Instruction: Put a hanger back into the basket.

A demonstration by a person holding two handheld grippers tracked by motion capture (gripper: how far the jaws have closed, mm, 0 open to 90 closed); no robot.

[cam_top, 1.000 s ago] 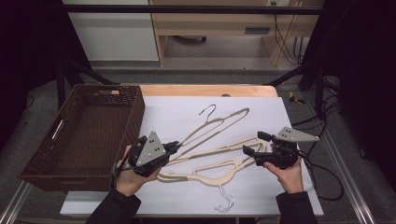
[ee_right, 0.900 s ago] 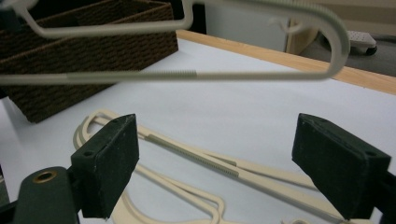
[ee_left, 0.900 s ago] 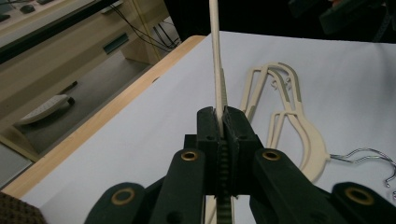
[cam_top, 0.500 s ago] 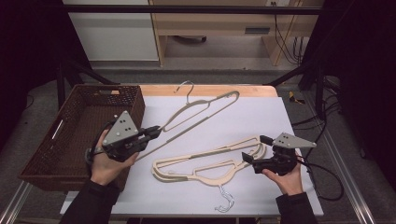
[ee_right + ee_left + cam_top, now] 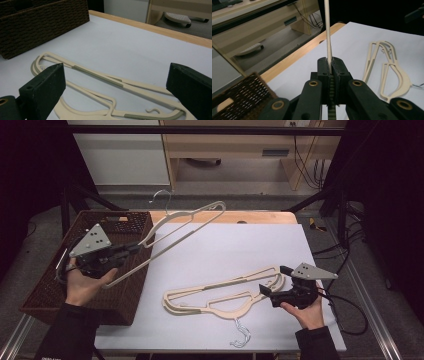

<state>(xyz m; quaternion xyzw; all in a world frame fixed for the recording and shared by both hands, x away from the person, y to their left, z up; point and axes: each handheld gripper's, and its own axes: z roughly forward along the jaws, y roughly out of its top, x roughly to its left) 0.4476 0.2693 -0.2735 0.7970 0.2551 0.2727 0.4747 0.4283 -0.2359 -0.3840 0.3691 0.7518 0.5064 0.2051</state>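
Observation:
A cream plastic hanger [image 5: 185, 222] with a metal hook hangs tilted in the air, its low end over the right rim of the brown wicker basket [image 5: 50, 290]. My left gripper [image 5: 134, 248] is shut on its thin bar [image 5: 327, 30], which rises straight out of the closed jaws [image 5: 331, 62]. More cream hangers [image 5: 225, 292] lie stacked flat on the white sheet, a metal hook [image 5: 240, 335] toward the front edge. My right gripper [image 5: 274, 280] sits at their right end. Its jaws have just been opening and now stand wide apart [image 5: 117, 87], with the hangers [image 5: 100, 75] on the table between them, untouched.
The basket [image 5: 37, 22] stands at the table's left side. A white sheet [image 5: 240, 245] covers most of the table, with a wooden strip [image 5: 260, 216] along the far edge. Cables trail to the right of my right hand.
My left gripper has carried one hanger up and to the left, from the pile to above the basket's edge. The right gripper stayed in place and its jaws spread off the hangers.

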